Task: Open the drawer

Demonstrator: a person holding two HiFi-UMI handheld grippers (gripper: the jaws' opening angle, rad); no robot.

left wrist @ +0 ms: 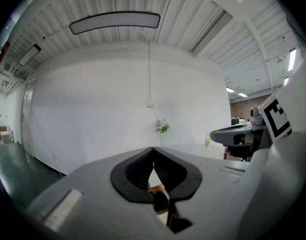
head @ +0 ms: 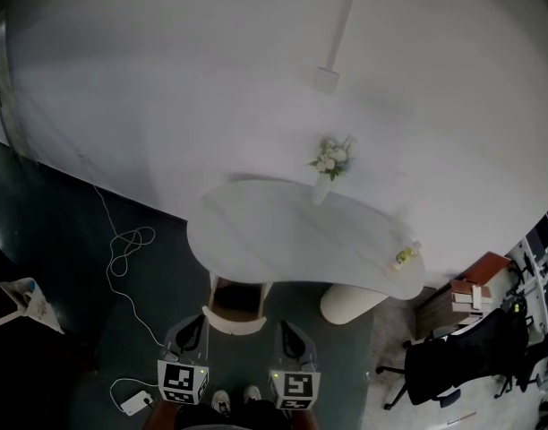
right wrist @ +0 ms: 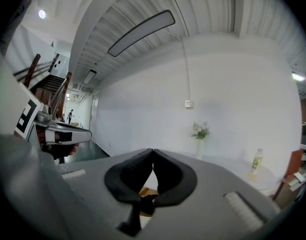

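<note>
I cannot make out a drawer in any view. A white curved table (head: 274,236) stands against the white wall. A white seat with a brown top (head: 235,305) is tucked at its near edge. My left gripper (head: 192,330) and right gripper (head: 292,334) are side by side low in the head view, just short of that seat. In the left gripper view the left gripper (left wrist: 153,149) has its black pads meeting at the tips, with nothing held. The right gripper (right wrist: 153,150) is shut and empty too. Both point roughly level toward the table.
On the table are a vase of flowers (head: 330,164) and a small bottle (head: 405,256). A white cable (head: 122,249) runs over the dark floor to an adapter (head: 135,403). A round white pedestal (head: 350,303), a brown cabinet (head: 462,298) and a black office chair (head: 453,356) stand to the right.
</note>
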